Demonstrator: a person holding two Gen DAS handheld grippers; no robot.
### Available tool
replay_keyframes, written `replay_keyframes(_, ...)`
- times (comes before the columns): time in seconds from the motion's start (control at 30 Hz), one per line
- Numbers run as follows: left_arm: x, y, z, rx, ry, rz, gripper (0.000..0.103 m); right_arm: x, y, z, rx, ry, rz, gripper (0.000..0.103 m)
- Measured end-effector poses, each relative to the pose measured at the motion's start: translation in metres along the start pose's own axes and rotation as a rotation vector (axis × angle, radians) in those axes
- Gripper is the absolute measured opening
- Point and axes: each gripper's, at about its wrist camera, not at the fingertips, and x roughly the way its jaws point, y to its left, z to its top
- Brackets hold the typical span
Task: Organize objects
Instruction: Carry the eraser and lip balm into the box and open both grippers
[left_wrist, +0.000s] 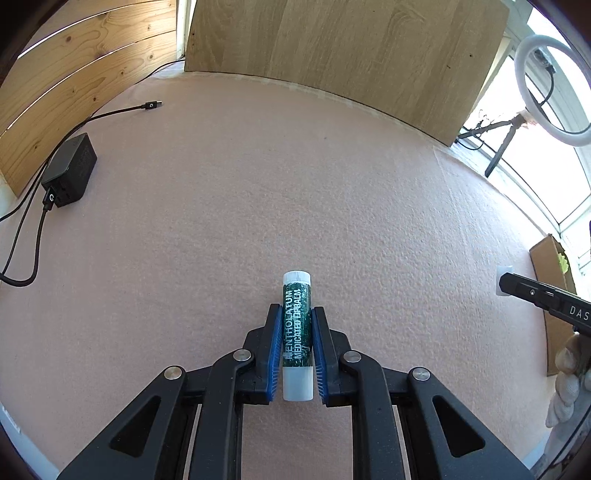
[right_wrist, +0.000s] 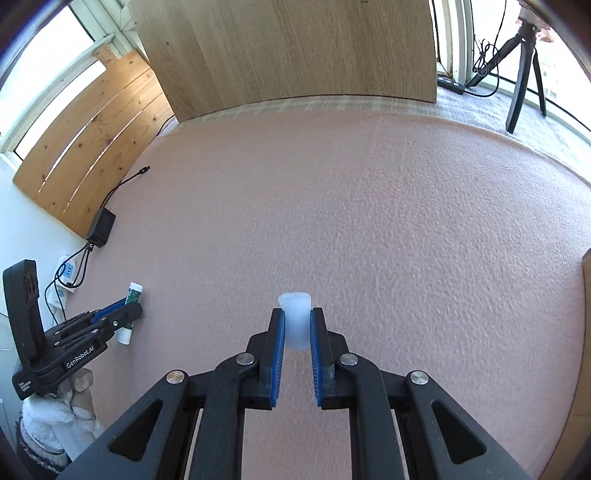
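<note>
looks like a home recording setup by a window: pink foam-covered table (left_wrist: 221, 184), wood boards (left_wrist: 351, 48) as backdrop, ring light (left_wrist: 554, 88) on tripod, black charger (left_wrist: 70, 170).

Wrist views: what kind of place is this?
Likely a makeshift recording bench by a window in a home or small room: pink foam mat as work surface, wooden boards propped behind it, and a ring light on a tripod.
</note>
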Motion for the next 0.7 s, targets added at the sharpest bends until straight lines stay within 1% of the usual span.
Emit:
replay_keyframes(0.13,-0.018,-0.021,-0.004,0.036,-0.024,-0.019,0.016,-0.028,-0.017,-0.02,0.038,-0.026,-0.002,0.012)
replay_keyframes(0.27,-0.032,-0.056,-0.002,0.108,-0.055,-0.033,0.016,-0.066,-0.035,-0.039,0.069,-0.084,-0.03,0.012)
replay_keyframes(0.4,-0.043,-0.108,-0.002,0.189,-0.075,-0.087,0.016,-0.103,-0.057,-0.058,0.105,-0.134,-0.06,0.012)
replay_keyframes(0.5,-0.042,-0.149,0.001,0.253,-0.076,-0.134,0.016,-0.13,-0.078,-0.071,0.137,-0.17,-0.102,0.012)
replay_keyframes(0.7,-0.038,-0.232,-0.001,0.37,-0.064,-0.227,0.016,-0.179,-0.132,-0.101,0.255,-0.24,-0.172,0.012)
